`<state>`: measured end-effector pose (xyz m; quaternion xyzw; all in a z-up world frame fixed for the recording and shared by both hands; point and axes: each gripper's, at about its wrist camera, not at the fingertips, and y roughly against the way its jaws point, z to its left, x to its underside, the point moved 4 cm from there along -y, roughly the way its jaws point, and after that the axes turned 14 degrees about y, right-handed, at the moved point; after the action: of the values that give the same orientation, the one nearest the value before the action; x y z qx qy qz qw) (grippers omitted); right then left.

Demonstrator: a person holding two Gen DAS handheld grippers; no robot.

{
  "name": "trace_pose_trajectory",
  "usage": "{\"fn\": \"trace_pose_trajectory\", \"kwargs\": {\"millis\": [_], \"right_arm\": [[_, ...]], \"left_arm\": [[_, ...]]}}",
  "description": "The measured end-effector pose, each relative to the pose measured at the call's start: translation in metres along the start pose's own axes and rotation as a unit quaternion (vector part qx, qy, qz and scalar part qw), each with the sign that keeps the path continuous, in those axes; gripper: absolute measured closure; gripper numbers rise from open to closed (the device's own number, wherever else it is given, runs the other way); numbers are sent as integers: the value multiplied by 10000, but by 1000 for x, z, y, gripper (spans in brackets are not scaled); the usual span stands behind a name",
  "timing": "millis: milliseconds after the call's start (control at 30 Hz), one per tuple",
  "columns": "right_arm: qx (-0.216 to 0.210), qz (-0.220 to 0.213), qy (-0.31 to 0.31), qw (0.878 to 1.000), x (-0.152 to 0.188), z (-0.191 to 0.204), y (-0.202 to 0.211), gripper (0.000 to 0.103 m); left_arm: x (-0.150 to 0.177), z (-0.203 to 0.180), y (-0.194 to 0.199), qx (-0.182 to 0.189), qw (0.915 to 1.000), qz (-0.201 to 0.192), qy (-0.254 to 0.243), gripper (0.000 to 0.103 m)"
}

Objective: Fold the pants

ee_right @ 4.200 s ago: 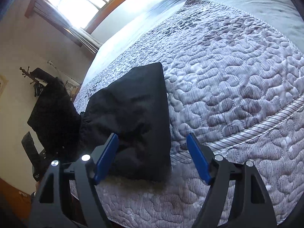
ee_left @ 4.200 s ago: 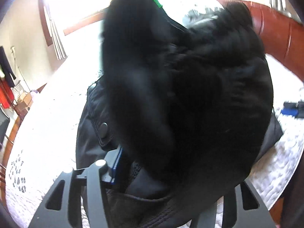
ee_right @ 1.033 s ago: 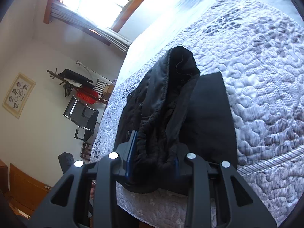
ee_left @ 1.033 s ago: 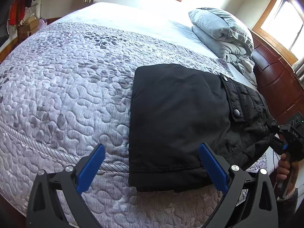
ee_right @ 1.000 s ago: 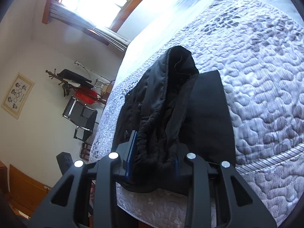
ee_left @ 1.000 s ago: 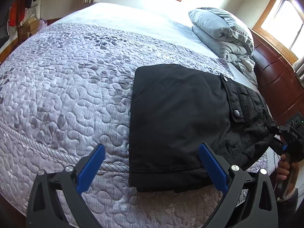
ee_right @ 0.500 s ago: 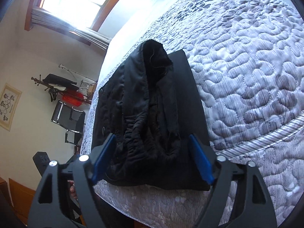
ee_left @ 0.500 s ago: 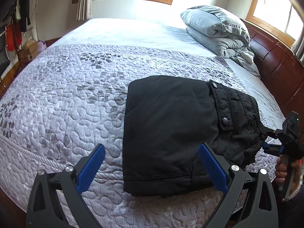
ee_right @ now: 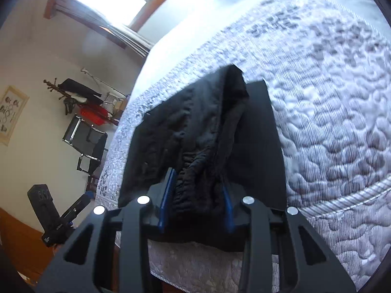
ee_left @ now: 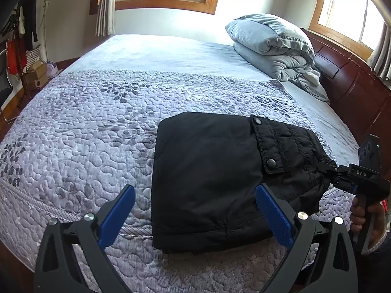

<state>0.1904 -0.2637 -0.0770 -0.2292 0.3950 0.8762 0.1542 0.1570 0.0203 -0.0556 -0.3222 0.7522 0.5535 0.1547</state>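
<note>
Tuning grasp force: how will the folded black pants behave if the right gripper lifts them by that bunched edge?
Likely floppy: the black pants bunch and ridge up where the right gripper, whose jaws have just been closing, pinches them. Probably padded and a bit heavy for cloth, given the thick stacked layers and the quilted snap flap. The fold would probably sag open, with only one edge held; the left gripper is open, holding nothing.

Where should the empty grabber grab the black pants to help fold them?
Probably the near left corner of the black pants, coming from the bed's front edge. That folded edge lies flat and bare on the quilt, right ahead of the open left gripper. The right gripper already pinches the bunched waistband end, having just closed on it.
</note>
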Motion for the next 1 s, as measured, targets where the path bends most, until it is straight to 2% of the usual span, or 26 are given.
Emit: {"fn": "trace_pose_trajectory", "kwargs": {"millis": [67, 167, 233, 333, 433, 567, 667, 800, 867, 933, 1000], "right_arm": [[109, 22, 96, 9999, 1, 3, 0, 69], [453, 344, 141, 9983, 10, -5, -12, 68], [389, 454, -56, 9982, 14, -11, -20, 65], [293, 446, -183, 9984, 16, -17, -22, 58], [491, 461, 116, 9977, 11, -14, -16, 47], [645, 211, 237, 9974, -8, -8, -1, 34], [694, 61, 289, 9971, -32, -9, -1, 29], [563, 147, 111, 9982, -61, -32, -17, 28], [691, 226, 11, 9974, -74, -40, -30, 28], [714, 318, -36, 9969, -80, -43, -43, 38], [515, 388, -145, 9978, -81, -44, -56, 73]], "left_arm": [[-3, -2, 4, 11, 10000, -68, -7, 4], [-6, -3, 9, 75, 9999, -144, 1, 4], [-8, -3, 9, 58, 9999, -158, -3, 4], [-9, -1, 7, 0, 9999, -165, 0, 4], [-9, 1, 3, -38, 9999, -133, 5, 4], [-5, 6, -4, -99, 9999, -52, 46, 4], [-3, 11, -9, -134, 9998, 21, 124, 4], [1, 13, -12, -151, 9998, 85, 139, 4], [3, 13, -13, -167, 9997, 123, 132, 4], [4, 14, -15, -168, 9996, 166, 140, 4], [6, 15, -18, -183, 9995, 208, 145, 4]]}}
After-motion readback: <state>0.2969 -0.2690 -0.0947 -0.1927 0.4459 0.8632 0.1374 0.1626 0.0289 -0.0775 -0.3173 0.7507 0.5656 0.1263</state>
